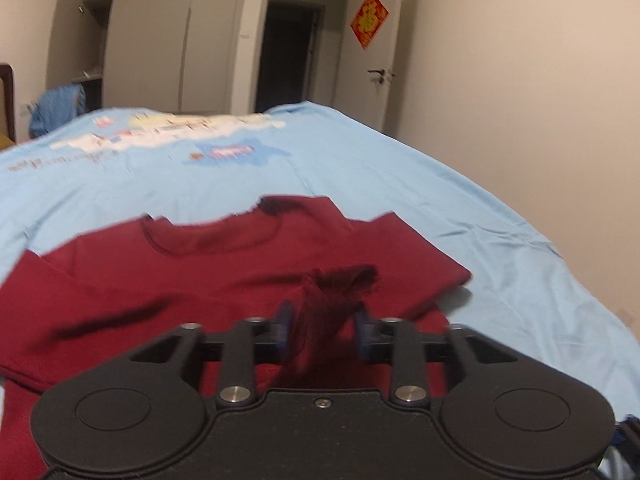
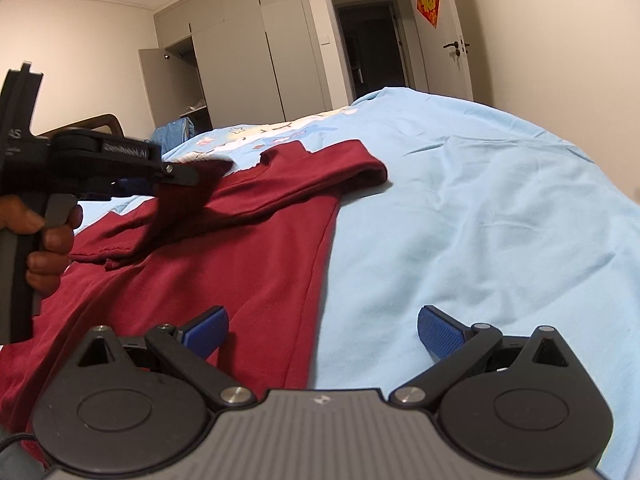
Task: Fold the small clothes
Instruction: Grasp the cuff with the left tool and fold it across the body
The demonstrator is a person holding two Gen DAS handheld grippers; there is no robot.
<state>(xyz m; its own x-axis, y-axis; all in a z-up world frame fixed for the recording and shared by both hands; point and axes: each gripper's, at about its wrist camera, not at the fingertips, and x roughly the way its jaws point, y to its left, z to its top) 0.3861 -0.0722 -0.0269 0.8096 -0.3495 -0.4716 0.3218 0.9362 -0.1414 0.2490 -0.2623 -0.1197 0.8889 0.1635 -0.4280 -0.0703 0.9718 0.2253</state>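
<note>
Shirt [image 2: 224,248] on bed sheet [image 2: 480,208] — doorway [image 2: 368,48] behind.

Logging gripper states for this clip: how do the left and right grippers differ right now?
The left gripper is shut on a bunch of the maroon shirt; the right gripper is open and empty. The left is lifting fabric; the right hovers over the shirt's edge and the blue sheet. Both have blue pads.

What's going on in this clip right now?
A person with a gripper in each hand is folding a dark red T-shirt on a light blue bedsheet. The left gripper is shut on a bunch of the shirt's fabric, lifted over the shirt. The right gripper is open and empty near the shirt's side edge.
</note>
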